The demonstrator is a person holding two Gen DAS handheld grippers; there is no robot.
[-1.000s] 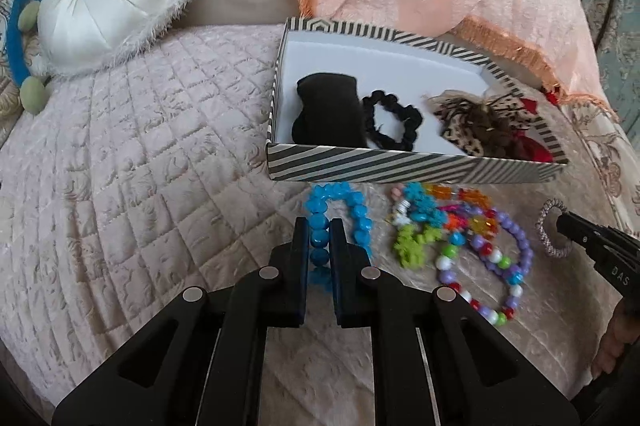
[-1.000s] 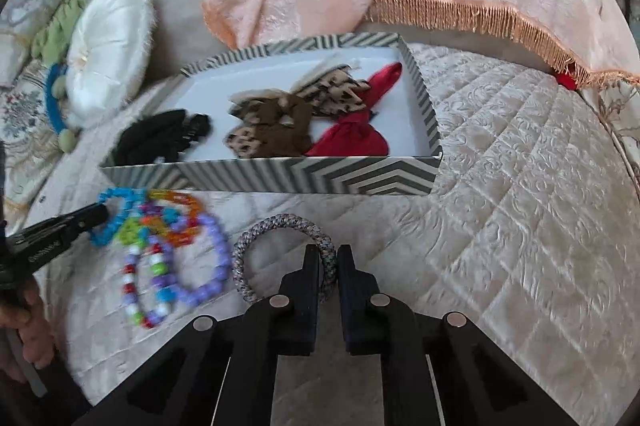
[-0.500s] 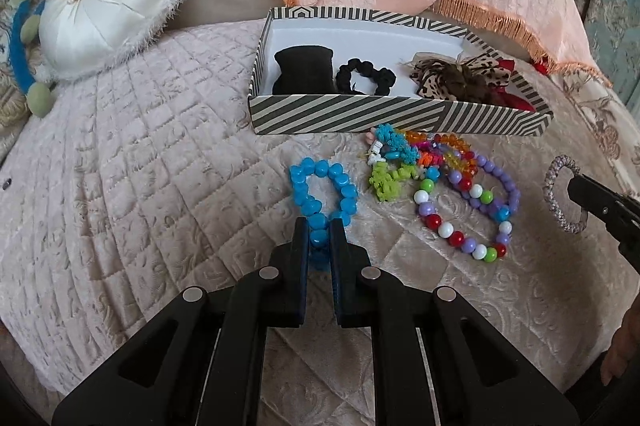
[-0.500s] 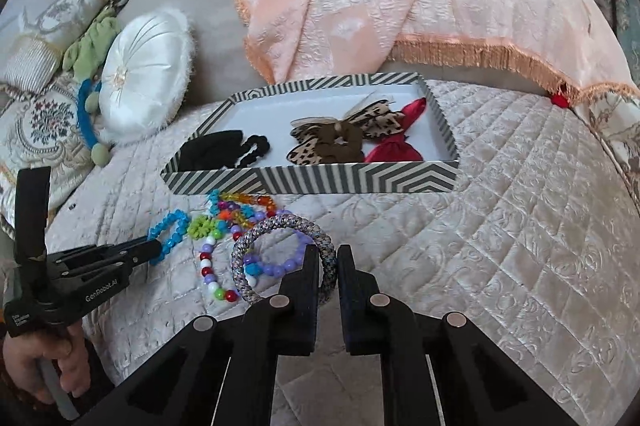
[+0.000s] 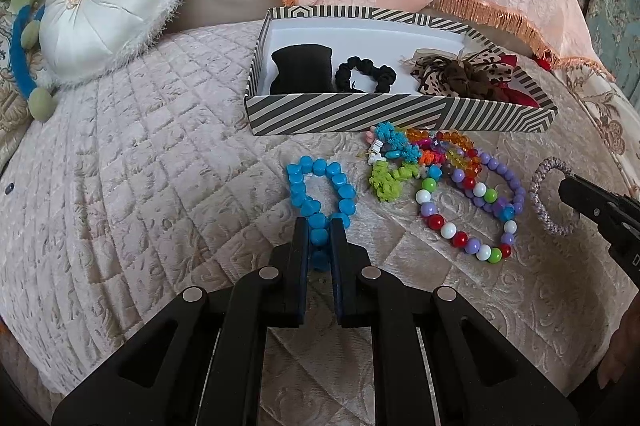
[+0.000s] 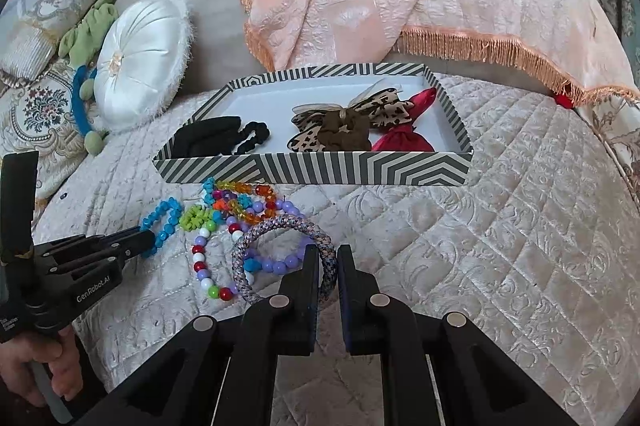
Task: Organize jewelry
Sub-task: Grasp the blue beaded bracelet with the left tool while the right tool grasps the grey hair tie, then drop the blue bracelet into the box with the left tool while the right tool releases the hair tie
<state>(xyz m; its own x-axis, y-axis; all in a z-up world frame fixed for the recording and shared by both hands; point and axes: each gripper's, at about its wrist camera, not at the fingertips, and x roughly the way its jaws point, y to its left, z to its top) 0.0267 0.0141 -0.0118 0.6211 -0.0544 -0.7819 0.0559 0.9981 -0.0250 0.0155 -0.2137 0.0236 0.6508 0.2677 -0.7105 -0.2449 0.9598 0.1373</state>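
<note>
Left wrist: my left tool (image 5: pixel 320 226) clamped on blue chunky-bead bracelet (image 5: pixel 320 192), lying on quilted beige bed cover (image 5: pixel 140 186) before striped cardboard box (image 5: pixel 360 112).

Right wrist: my right tool (image 6: pixel 329 258) pinching grey-pink braided rope bracelet (image 6: pixel 280 226), beside multicoloured bead bracelets (image 6: pixel 240 202).

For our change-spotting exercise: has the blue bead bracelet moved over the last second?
Yes. The blue bead bracelet, pinched in the left gripper, has drawn back from the striped box it lay close to.
</note>
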